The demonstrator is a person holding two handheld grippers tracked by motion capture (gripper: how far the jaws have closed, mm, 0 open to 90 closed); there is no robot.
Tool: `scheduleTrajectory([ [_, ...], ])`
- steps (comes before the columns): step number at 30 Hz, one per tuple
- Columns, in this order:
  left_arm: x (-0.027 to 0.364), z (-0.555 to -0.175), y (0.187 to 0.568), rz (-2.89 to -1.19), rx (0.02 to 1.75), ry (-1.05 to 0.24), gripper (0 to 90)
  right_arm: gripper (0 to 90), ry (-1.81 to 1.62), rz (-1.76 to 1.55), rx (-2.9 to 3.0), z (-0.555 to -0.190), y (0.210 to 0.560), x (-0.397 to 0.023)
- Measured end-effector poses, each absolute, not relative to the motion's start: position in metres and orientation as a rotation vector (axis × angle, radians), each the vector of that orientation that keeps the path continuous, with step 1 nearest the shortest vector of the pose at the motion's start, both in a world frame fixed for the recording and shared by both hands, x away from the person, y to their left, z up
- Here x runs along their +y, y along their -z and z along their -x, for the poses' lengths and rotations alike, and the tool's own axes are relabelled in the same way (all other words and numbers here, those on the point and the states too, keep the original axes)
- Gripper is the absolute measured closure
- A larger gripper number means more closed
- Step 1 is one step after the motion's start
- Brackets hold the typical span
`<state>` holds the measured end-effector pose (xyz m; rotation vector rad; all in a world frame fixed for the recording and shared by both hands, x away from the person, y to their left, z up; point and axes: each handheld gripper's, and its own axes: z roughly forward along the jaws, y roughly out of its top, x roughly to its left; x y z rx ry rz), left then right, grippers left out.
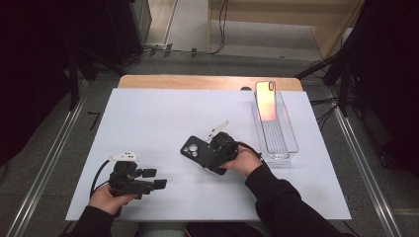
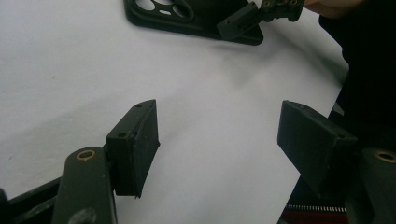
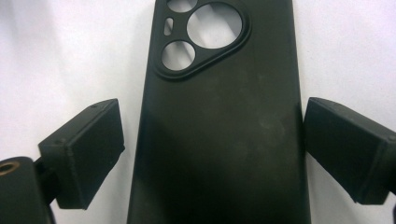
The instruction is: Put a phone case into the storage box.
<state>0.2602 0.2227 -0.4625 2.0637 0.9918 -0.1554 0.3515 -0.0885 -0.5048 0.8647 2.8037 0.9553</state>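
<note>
Both jaws of the right gripper [image 3: 212, 154] stood apart astride the flat black plastic phone case [image 3: 219, 135]; uneven closing could skew it.

A white sheet [image 1: 148, 123] covers the wooden table [image 1: 197, 82]. Near its far right corner, a clear tray [image 1: 277, 142] holds what looks like a phone [image 1: 266, 101].

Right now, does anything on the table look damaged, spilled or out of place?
Nothing stands out. The black phone case lies flat on the white table, between the open right gripper. The phone leans in its clear tray.
</note>
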Motion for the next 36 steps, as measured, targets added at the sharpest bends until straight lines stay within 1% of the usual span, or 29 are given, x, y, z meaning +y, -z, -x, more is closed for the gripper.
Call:
scheduleTrajectory([
  [4,0.223,-0.26,0.462,-2.064,0.991,0.155,29.6,9.5,-0.911,-0.83,2.773,-0.347,0.505,-0.086],
  [19,0.223,-0.26,0.462,-2.062,0.992,0.154,29.6,10.4,-0.972,-0.805,2.691,-0.339,0.513,-0.089],
  [36,0.224,-0.261,0.461,-2.05,0.999,0.162,29.6,13.1,-1.009,-0.845,2.678,-0.339,0.512,-0.092],
])
